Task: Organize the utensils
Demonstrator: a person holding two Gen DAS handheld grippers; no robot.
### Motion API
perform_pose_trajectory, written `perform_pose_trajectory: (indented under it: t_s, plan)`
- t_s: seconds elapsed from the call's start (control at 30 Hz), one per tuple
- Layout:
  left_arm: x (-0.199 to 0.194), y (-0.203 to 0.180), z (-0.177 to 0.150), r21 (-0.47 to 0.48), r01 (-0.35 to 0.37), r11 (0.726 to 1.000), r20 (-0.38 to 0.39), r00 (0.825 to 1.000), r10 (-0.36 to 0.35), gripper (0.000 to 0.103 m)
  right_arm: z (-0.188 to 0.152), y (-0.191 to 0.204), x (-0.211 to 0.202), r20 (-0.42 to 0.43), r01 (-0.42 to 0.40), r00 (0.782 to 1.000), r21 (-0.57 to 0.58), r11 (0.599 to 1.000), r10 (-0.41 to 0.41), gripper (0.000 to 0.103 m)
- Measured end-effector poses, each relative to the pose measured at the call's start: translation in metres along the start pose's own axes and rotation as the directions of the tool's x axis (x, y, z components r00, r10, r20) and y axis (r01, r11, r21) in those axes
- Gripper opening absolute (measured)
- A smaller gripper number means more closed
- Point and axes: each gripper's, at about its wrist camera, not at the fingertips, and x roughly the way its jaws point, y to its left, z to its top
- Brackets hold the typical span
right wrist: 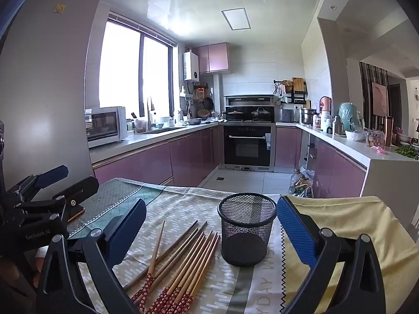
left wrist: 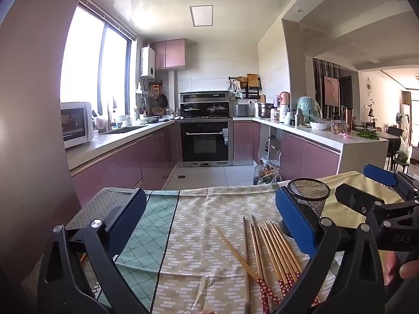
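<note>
Item: wooden chopsticks with red flowered ends (right wrist: 180, 264), lying loose on the patterned tablecloth (right wrist: 183, 204) just beside the empty black wire-mesh cup (right wrist: 247, 231).
Risk: thin sticks rolling or scattering (a pinch likely nudging neighbours); light cup tipping if bumped. Left gripper (left wrist: 209, 225) and right gripper (right wrist: 210, 231) are hovering, tilting slightly downward, jaws spread fully, gripping nothing.
</note>
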Motion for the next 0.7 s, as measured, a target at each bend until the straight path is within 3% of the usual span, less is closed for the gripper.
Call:
perform_pose_trajectory:
  t_s: [0.7]
  plan:
    - [0.0, 0.0063, -0.0051, -0.052, 0.009, 0.999, 0.028, 1.0, -0.007, 0.097, 0.0028, 0.0001, -0.001, 0.031, 0.005, 1.0, -0.006, 1.0, -0.005, 0.096]
